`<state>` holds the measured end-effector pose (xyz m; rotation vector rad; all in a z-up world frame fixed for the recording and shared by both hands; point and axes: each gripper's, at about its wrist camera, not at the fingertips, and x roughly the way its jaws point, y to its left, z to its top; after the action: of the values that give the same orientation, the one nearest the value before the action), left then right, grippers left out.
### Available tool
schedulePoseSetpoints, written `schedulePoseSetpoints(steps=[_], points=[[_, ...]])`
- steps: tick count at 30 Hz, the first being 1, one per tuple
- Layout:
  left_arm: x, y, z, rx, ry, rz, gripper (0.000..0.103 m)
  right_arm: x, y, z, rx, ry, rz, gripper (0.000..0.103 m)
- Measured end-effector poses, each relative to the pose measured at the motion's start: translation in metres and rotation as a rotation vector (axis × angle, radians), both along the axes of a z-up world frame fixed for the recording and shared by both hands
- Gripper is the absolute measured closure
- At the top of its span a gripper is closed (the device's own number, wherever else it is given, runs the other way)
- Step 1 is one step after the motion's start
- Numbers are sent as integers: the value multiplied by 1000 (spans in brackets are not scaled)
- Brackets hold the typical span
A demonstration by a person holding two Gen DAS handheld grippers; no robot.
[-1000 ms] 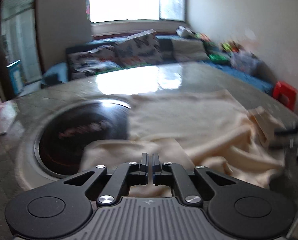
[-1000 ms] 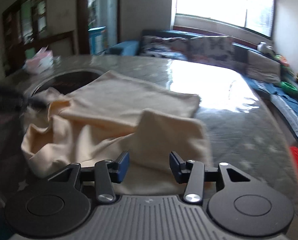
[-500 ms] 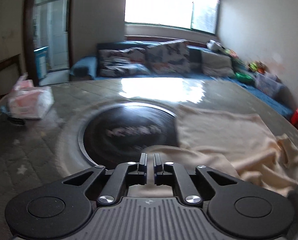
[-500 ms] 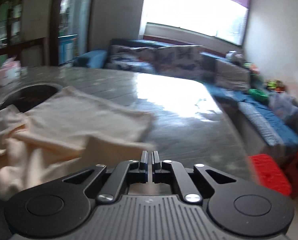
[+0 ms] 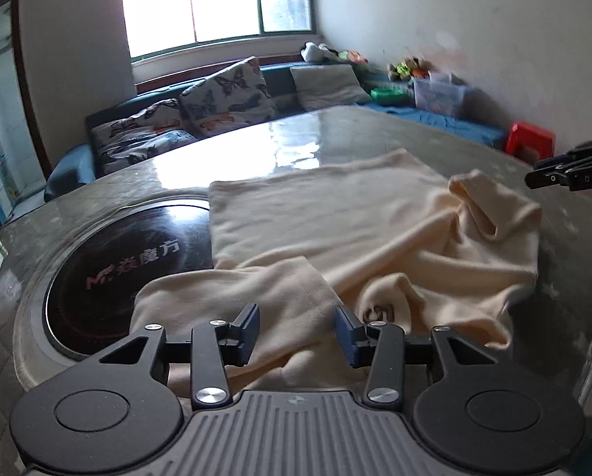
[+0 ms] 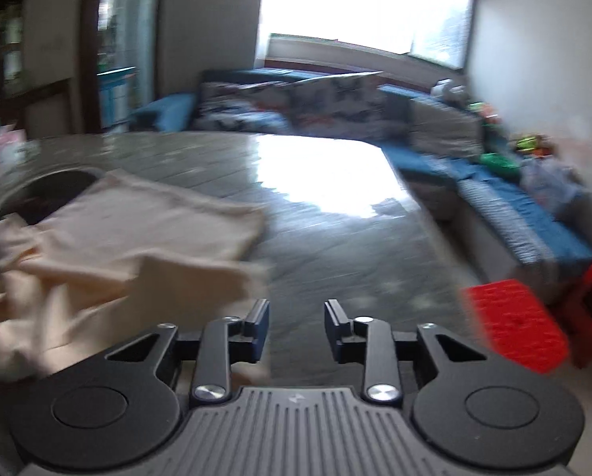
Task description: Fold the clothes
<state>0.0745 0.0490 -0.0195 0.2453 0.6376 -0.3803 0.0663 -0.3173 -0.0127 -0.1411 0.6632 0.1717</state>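
Cream garment (image 5: 335, 230) lies rumpled; both claws, left gripper (image 5: 296, 331) and right gripper (image 6: 296, 327), are spread empty; a flat edge should be pinched.

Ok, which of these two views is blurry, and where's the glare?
Right wrist view: motion-smeared, cream garment and red stool soft. Left wrist view: sharp; window glare washes the table and the black cooktop.

a home living room: cushioned sofa (image 5: 185, 127), marble table (image 5: 335, 135).
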Motion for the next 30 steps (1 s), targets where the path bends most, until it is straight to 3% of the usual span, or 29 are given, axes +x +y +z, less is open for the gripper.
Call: schedulePoseSetpoints(steps=[8, 12, 18, 23, 25, 27, 30], points=[[0, -10, -11, 52, -6, -49, 59, -11, 59, -21, 6, 83, 230, 58], [5, -6, -10, 30, -1, -19, 87, -10, 73, -27, -16, 82, 245, 58], [9, 20, 7, -72, -32, 88, 97, -5, 80, -32, -44, 53, 233, 61], [16, 56, 21, -173, -37, 215, 97, -4, 78, -32, -40, 47, 212, 75], [18, 68, 25, -179, -46, 262, 97, -4, 77, -32, -39, 43, 205, 76], [19, 79, 26, -192, -50, 302, 97, -5, 76, -31, -37, 37, 200, 87], [18, 96, 29, -202, -66, 365, 97, -6, 76, -29, -34, 27, 192, 95]])
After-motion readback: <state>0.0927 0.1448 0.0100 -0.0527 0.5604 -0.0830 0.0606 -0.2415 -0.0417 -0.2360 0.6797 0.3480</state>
